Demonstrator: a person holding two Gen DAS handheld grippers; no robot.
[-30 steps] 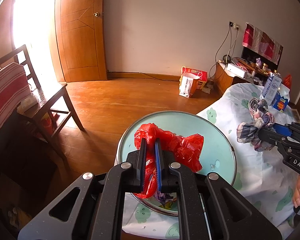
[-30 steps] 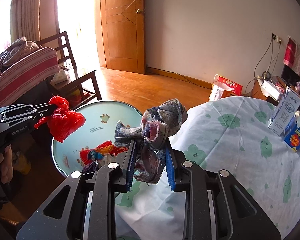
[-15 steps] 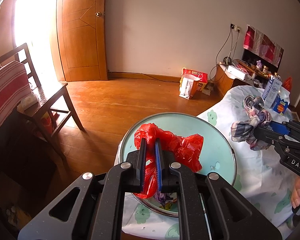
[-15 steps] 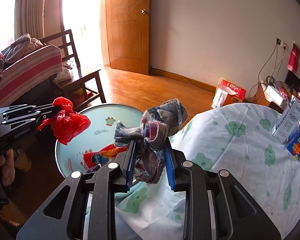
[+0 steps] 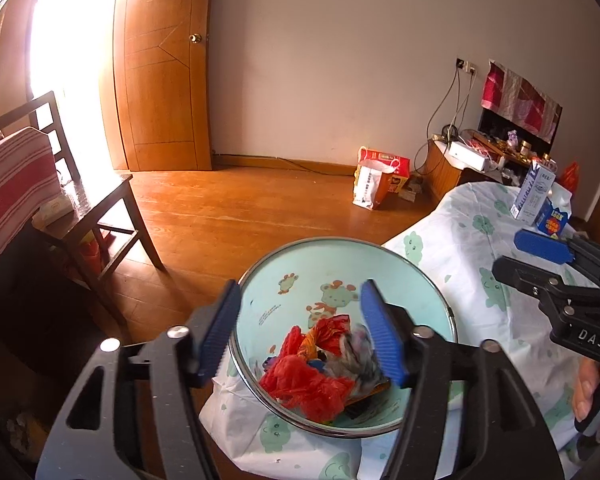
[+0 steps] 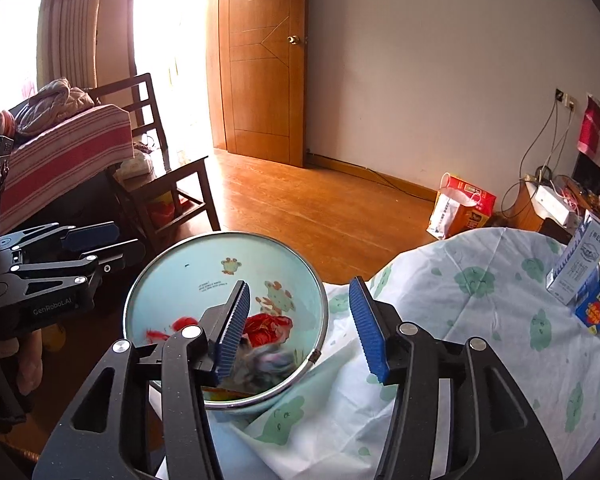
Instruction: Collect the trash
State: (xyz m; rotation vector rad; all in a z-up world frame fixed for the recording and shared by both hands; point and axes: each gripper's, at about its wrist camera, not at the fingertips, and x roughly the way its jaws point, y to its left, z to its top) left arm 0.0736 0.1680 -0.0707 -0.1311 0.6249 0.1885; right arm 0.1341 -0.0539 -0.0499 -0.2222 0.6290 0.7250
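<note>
- Left gripper (image 5: pixel 300 330): released, blue pads spread wide, nothing between them; it hangs over the near rim of the trash bin (image 5: pixel 260 284).
- Right gripper (image 6: pixel 300 328): also released, jaws wide and empty; its left pad sits over the bin's near-right rim, its right pad over the tablecloth (image 6: pixel 480 344).
- Trash bin: round, pale blue inside with cartoon animal prints, metal rim; it stands against the near-left edge of the covered table.
- Red plastic bag (image 5: pixel 304 386): crumpled at the bottom of the bin, on the near side.
- Cloth rag (image 5: pixel 354 354): grey plaid, blurred, inside the bin just right of the red bag and touching it. Colourful wrappers lie under both.
- Tablecloth: white with green prints, spreading right of the bin.
- Milk carton (image 6: pixel 580 268): upright near the table's far right edge, with a small blue box (image 6: pixel 596 308) just beside it.
- Wooden chair (image 5: pixel 96 204): left, on the wood floor, well apart from the bin.
- Paper bags (image 5: pixel 380 184): on the floor near the far wall.
- Wooden door (image 5: pixel 164 92): far left, shut.
</note>
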